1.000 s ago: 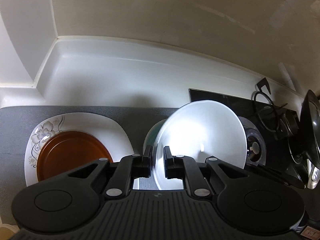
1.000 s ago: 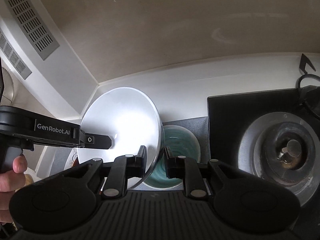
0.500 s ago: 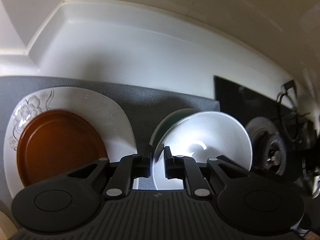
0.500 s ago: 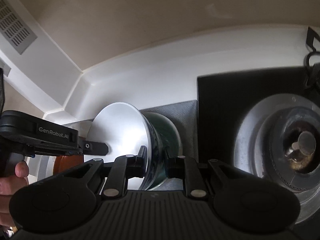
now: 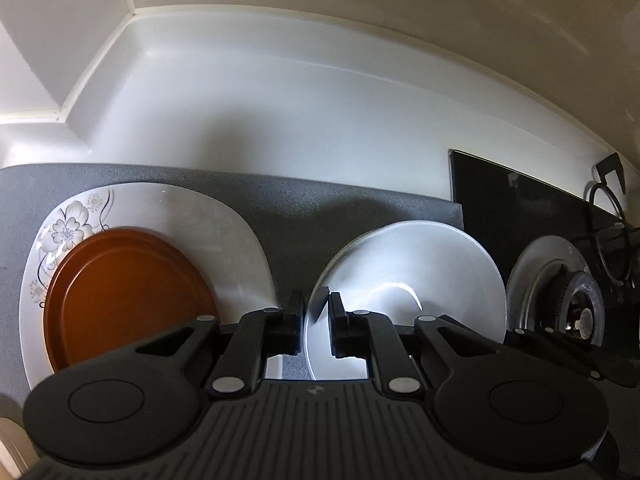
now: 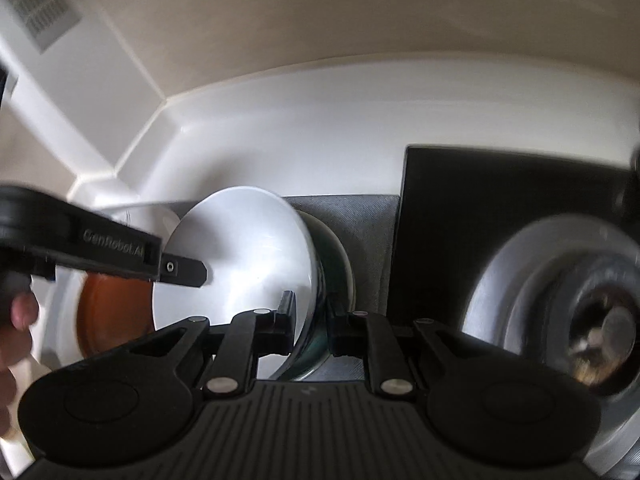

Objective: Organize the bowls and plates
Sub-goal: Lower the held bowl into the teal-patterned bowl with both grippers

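Note:
A plain white bowl (image 5: 420, 280) is gripped from two sides. My left gripper (image 5: 316, 312) is shut on its near-left rim. My right gripper (image 6: 310, 316) is shut on the opposite rim of the white bowl (image 6: 240, 248), one finger inside and one outside. The white bowl sits tilted in a dark green bowl (image 6: 340, 264), which is hidden in the left wrist view. To the left a brown plate (image 5: 128, 292) lies on a white floral plate (image 5: 192, 220). The left gripper (image 6: 200, 274) shows side-on in the right wrist view.
The dishes rest on a grey mat (image 5: 320, 208) against a white backsplash. A black cooktop (image 5: 520, 200) with a gas burner (image 5: 576, 304) lies just right of the bowls. A person's hand (image 6: 20, 312) holds the left gripper's handle.
Both grippers have come down with the white bowl. It went from nearly upright above the green bowl to lying in it, and now covers the green bowl in the left wrist view.

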